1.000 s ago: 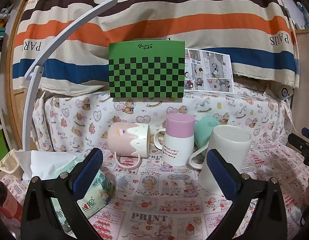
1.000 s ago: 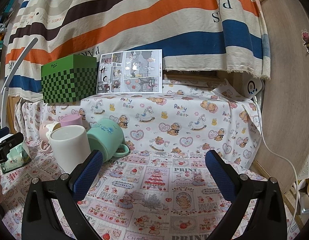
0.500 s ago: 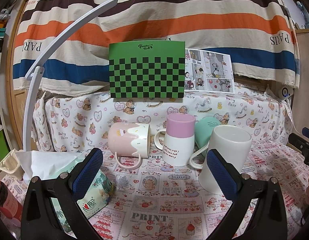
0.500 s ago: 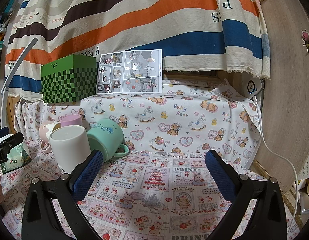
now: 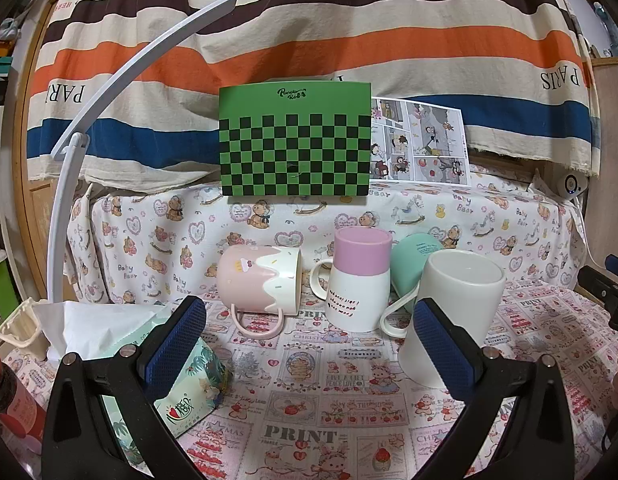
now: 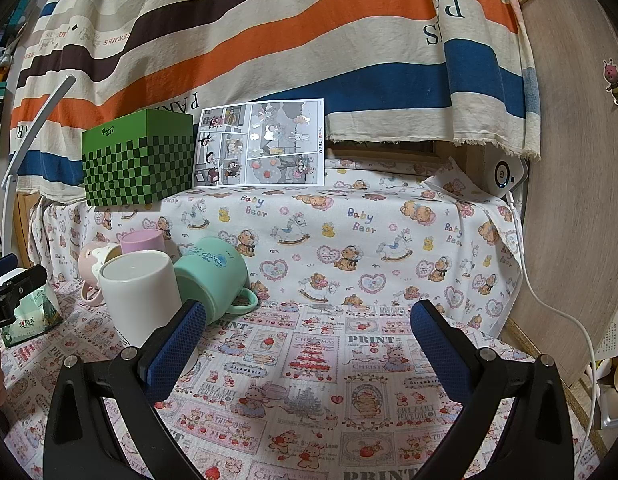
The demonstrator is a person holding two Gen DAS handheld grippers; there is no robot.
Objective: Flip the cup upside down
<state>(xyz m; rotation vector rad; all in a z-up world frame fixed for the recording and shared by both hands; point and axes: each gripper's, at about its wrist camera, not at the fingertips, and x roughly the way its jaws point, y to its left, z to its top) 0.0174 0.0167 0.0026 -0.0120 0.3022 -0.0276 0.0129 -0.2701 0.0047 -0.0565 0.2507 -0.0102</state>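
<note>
Left wrist view: we see white cup (image 5: 453, 316) upright, mouth up, handle left, near-right of mug cluster; left gripper (image 5: 309, 344) spread wide, empty; right gripper (image 6: 309, 344) likewise released; we find bare printed cloth (image 6: 369, 360) right of cup.

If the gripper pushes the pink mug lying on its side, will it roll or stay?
The pink mug would probably not roll freely: its handle rests on the tablecloth and should block it. The glazed surface looks slippery and likely breakable.
</note>
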